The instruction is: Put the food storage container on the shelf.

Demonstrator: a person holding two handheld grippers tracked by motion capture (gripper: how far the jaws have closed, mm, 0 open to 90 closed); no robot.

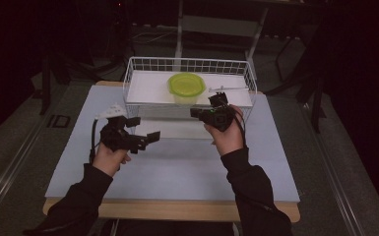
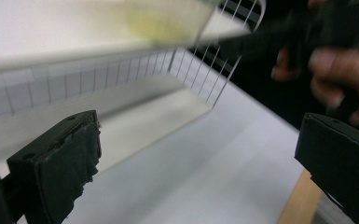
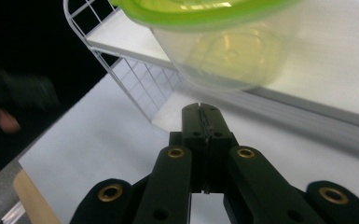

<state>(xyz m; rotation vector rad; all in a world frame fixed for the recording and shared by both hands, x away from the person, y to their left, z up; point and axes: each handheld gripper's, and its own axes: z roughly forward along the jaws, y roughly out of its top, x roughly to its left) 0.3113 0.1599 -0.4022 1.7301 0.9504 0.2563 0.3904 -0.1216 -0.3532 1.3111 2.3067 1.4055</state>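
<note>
A pale blue-grey tabletop with a light wooden front edge [image 1: 177,172] carries everything here, and toward its far side stands a white wire-grid basket rack with a flat white shelf [image 1: 142,88] raised above a lower white board. On that upper shelf, near its middle, sits a round translucent plastic container with a lime-green rim and lid [image 1: 186,86]; in the right gripper view it looms close overhead, just beyond the closed tips. A thin pale stick-like object [image 1: 229,89] lies on the shelf to the container's right; what it is cannot be made out. The person's black-sleeved forearms come in from the near edge. The left gripper [image 1: 147,140] hovers over the table in front of the rack, its jaws spread wide apart with nothing between them. The right gripper [image 1: 195,112] is held up just before the container, its jaws pressed together on nothing.
</note>
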